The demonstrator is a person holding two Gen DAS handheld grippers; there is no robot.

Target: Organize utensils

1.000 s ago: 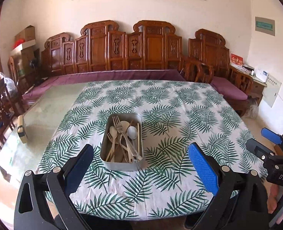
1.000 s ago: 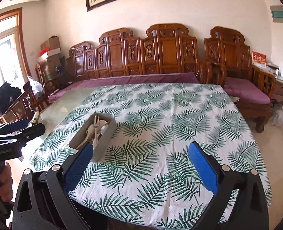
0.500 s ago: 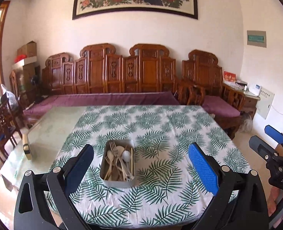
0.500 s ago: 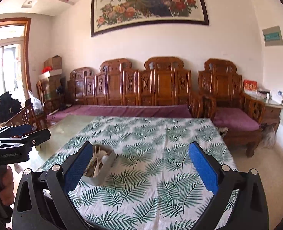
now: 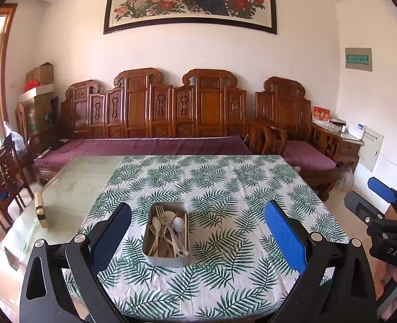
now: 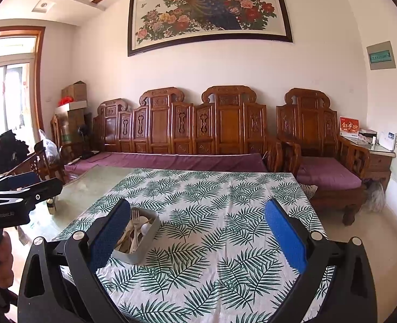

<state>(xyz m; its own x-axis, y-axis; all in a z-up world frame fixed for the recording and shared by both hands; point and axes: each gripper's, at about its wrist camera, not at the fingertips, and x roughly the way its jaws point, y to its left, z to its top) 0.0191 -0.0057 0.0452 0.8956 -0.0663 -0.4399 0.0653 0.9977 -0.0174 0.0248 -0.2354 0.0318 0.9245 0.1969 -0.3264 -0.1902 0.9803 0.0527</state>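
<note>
Your tin [image 5: 167,233] sits on the leaf-print cloth [image 5: 225,188], toward the cloth's near-left part, and all the utensils [image 5: 167,231] you can see lie inside it in a loose heap: forks, spoons and what look like chopsticks, handles crossing. No cutlery shows on the cloth outside the tin. That fits a tin just filled as well as one waiting to be sorted, so check which you are in before you commit to a move.

Your left gripper [image 5: 197,238] hangs above the near edge of the cloth with the tin between its pads, jaws wide apart and holding nothing. Your right gripper [image 6: 197,238] is to the right of the tin, also spread wide and empty, tin just behind its left pad [image 6: 109,235].

If you go into the tin, come down along its long axis so the fingers clear the walls. Pick one handle that lies on top, not one pinned under others, and close on the handle's middle. Steady the tin's rim with the other gripper; light metal will probably slide on cloth.
</note>
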